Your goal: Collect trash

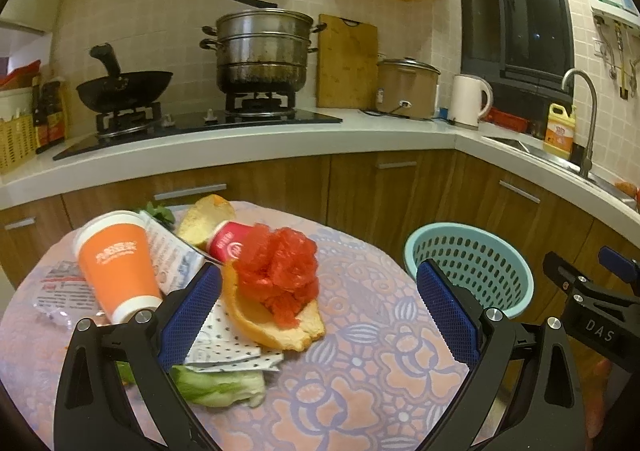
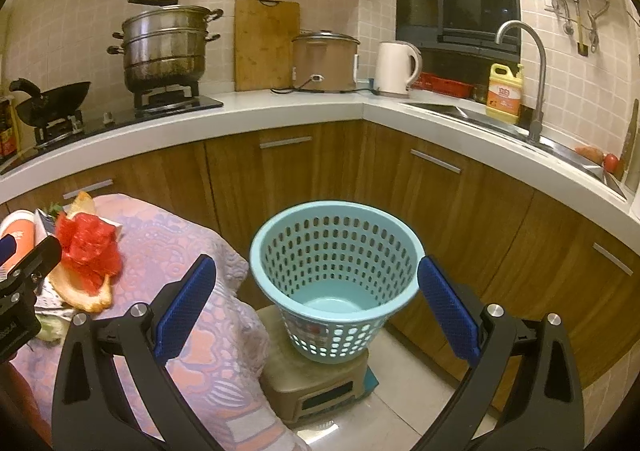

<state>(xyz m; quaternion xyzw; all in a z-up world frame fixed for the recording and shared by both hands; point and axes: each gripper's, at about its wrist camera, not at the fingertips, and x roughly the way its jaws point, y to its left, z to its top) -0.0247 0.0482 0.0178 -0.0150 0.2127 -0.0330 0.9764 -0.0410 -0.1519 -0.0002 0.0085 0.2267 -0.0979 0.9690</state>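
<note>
A crumpled red plastic bag sits on a curved orange peel, which overlaps a dotted paper napkin and a lettuce leaf. Beside them an orange paper cup lies tipped on its side, near a red cup and printed wrappers. The perforated light-blue basket stands upright on a stool, just beside the table, with nothing visible inside.

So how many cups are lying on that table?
2. An orange cup lies at the left; a red cup lies behind the red bag, partly hidden. The pile may hide more.
</note>
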